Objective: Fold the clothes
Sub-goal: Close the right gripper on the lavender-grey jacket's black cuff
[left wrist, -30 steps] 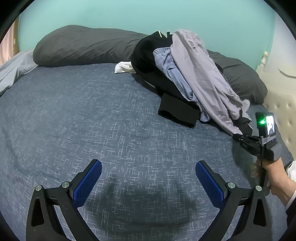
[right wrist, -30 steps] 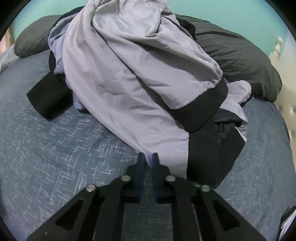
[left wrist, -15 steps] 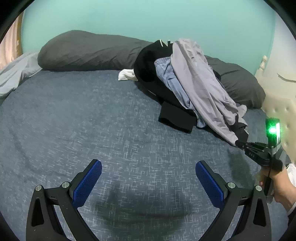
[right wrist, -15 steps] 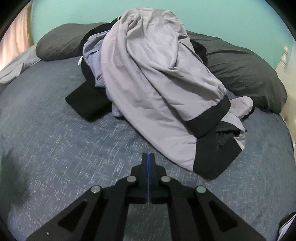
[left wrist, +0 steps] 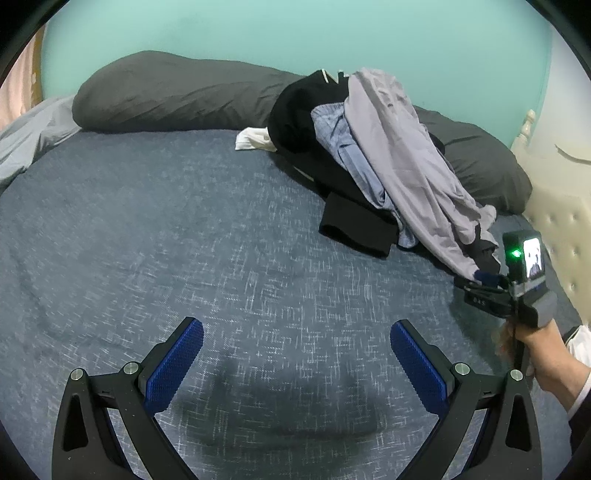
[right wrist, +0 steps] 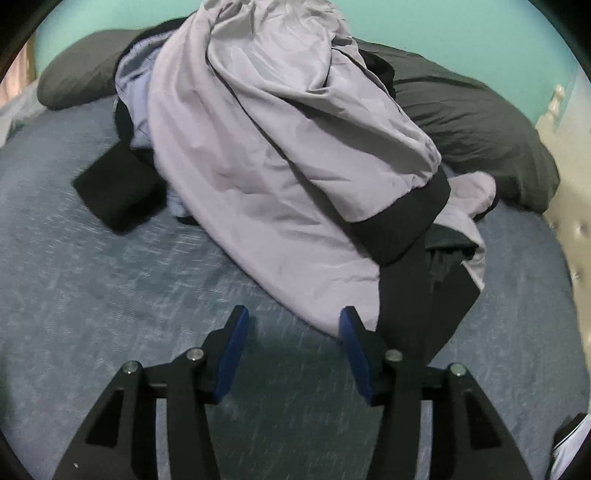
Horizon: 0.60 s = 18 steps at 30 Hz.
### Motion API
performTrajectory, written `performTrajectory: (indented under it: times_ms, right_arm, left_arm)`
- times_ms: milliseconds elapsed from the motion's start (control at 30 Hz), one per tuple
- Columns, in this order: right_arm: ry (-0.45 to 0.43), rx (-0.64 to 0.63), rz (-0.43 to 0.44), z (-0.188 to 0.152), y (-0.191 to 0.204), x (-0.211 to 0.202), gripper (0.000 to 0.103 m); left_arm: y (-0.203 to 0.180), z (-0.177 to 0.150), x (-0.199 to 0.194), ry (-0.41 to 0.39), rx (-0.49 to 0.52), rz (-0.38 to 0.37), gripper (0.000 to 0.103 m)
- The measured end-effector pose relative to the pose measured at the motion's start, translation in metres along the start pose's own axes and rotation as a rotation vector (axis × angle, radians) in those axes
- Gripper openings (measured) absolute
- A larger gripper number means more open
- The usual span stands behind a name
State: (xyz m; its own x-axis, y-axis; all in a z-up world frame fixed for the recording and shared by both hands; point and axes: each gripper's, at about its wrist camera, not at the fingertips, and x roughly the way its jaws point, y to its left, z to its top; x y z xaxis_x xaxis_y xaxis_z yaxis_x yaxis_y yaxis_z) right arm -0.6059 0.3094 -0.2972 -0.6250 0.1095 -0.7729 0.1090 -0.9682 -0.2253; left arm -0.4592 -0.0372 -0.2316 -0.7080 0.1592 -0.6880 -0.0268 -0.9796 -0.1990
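1. Blue-grey flecked bedding point(left wrist: 207, 236) covers the bed under a turquoise wall point(left wrist: 258, 33), and the pile of clothes point(right wrist: 288, 147) sits on it toward the headboard end, leaning against a long dark grey pillow point(left wrist: 173, 96).
2. On top of the pile lies a lilac-grey garment point(right wrist: 258, 155) with a broad black band point(right wrist: 402, 225) at its hem; its lower corner trails down onto the bedding nearest the right gripper.
3. Under it show a light blue checked shirt point(left wrist: 340, 147) and a black garment point(left wrist: 295, 122), whose black sleeve or leg end point(left wrist: 354, 229) lies flat on the bedding to the left of the pile.
4. A scrap of white cloth point(left wrist: 253, 138) peeks out at the pile's far left, next to the pillow.
5. The right gripper point(right wrist: 291, 321) points down at the lilac hem; its jaws are opening, with only the bedding and a dark shadow between the blue pads point(right wrist: 231, 350), and the right-hand pad sits at the edge of the hem; whether it touches cannot be told.
6. The left wrist view shows that gripper held in a hand point(left wrist: 532, 343) at the right edge, a green light on its camera body.
7. The left gripper point(left wrist: 295, 332) hovers over bare bedding well apart from the pile, jaws spread wide and holding nothing.
8. A cream tufted headboard point(left wrist: 557, 221) stands at the right.
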Motion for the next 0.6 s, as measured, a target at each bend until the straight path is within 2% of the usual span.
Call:
performTrajectory:
  times_ms: [67, 100, 167, 233, 333, 600]
  right_arm:
    - [0.001, -0.009, -0.022, 0.002, 0.0, 0.006, 0.044]
    - [0.002, -0.013, -0.033, 0.002, 0.0, 0.009, 0.03]
    - [-0.005, -0.019, -0.036, 0.004, -0.002, 0.01, 0.02]
    - [-0.013, -0.025, -0.039, 0.005, -0.004, 0.011, 0.006]
    - [-0.036, -0.032, -0.016, 0.004, -0.005, 0.002, 0.001]
    - [-0.113, -0.039, 0.053, 0.0, -0.012, -0.043, 0.001]
  left_arm:
    - [0.001, -0.003, 0.002, 0.002, 0.0, 0.0, 0.103]
    - [0.001, -0.004, 0.004, 0.003, -0.001, -0.001, 0.103]
    - [0.001, -0.006, 0.005, 0.003, 0.003, 0.0, 0.103]
    - [0.001, -0.007, 0.006, 0.004, 0.008, 0.001, 0.103]
    - [0.002, -0.007, 0.006, 0.006, 0.005, 0.0, 0.103]
    - [0.006, -0.006, -0.008, 0.018, -0.008, 0.014, 0.103]
